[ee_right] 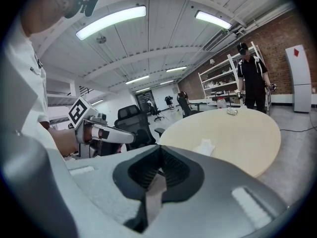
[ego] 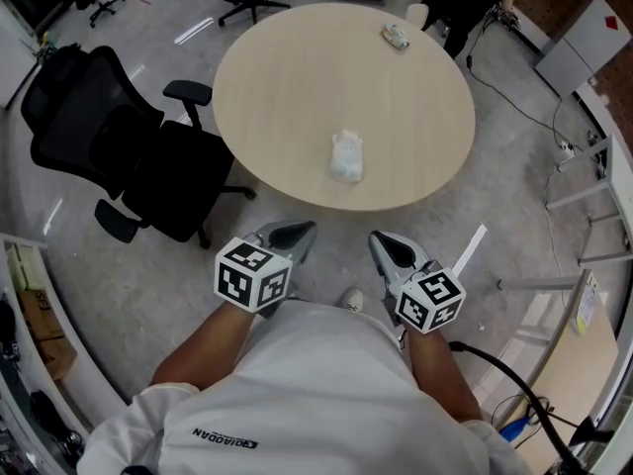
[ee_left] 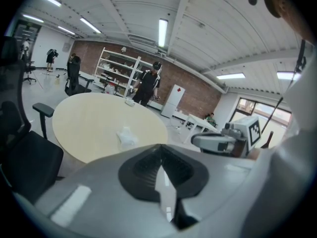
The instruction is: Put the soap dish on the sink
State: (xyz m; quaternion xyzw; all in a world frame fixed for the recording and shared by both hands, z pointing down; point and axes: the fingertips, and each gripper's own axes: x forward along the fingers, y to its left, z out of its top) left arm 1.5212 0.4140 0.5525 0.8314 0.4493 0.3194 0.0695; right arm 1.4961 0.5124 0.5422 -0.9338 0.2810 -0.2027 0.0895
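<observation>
The left claw (ego: 288, 236) and right claw (ego: 394, 249) hang shut and empty, just off the table's (ego: 287, 87) near edge. A white lump (ego: 346, 156) lies by that edge, well ahead of them. A small item (ego: 396, 37) sits at the far edge. I cannot tell which is the soap dish. The gripper views add a person (ee_left: 148, 86) standing by the far edge, shelves (ee_left: 116, 69) and a brick wall (ee_left: 185, 81). The head view alone shows grey floor (ego: 129, 265) and a black chair (ego: 109, 146) left of the table.

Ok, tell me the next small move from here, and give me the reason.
Probably bring the right claw forward over the table toward the white crumpled object and open it. Both it and the left claw are shut, empty and short of the table's edge, and that object lies nearest. Whether it is the soap dish I cannot tell; no sink shows.
</observation>
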